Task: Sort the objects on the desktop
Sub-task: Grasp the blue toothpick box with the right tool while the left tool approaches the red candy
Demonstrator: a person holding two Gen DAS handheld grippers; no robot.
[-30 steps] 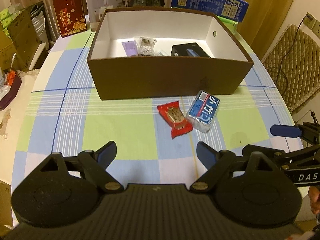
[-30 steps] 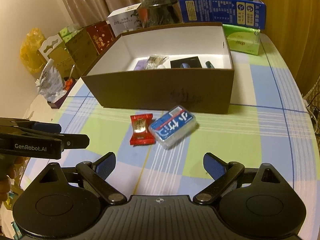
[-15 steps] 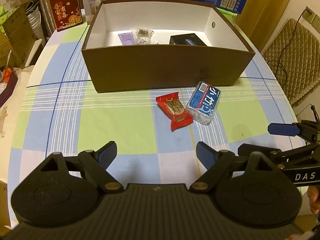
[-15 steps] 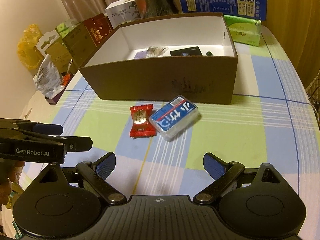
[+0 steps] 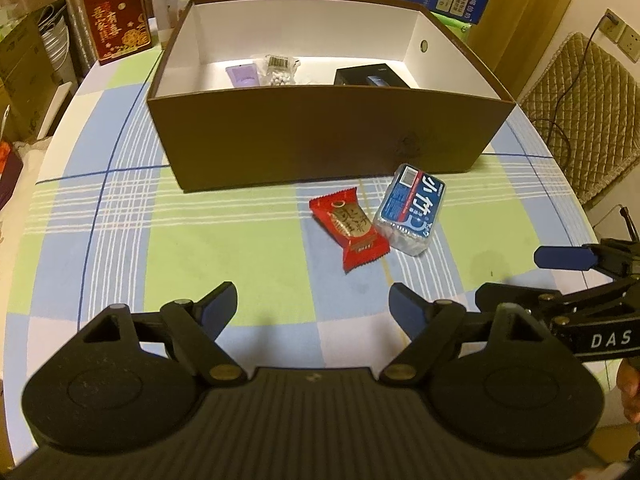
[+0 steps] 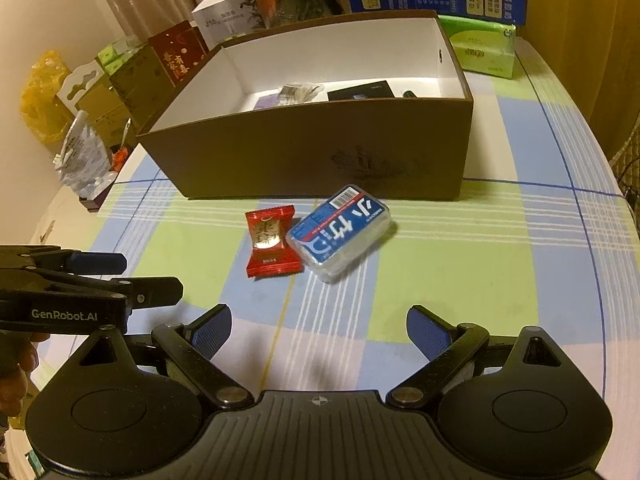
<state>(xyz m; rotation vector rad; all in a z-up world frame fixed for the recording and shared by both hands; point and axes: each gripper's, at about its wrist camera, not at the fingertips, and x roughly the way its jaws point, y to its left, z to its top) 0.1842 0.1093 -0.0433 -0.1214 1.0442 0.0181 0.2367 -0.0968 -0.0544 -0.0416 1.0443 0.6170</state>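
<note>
Both grippers above desk, nothing held

Left gripper point(image 5: 312, 306) fingers closing, empty; right gripper point(image 6: 319, 326) wide open, empty. Red packet point(image 5: 349, 227) touches tissue pack point(image 5: 410, 210) before the box point(image 5: 320, 136); a grasp may catch both

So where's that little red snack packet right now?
The red snack packet lies on the checked tablecloth just in front of the brown box, touching the blue tissue pack on its right, ahead of both tools in each view.
</note>
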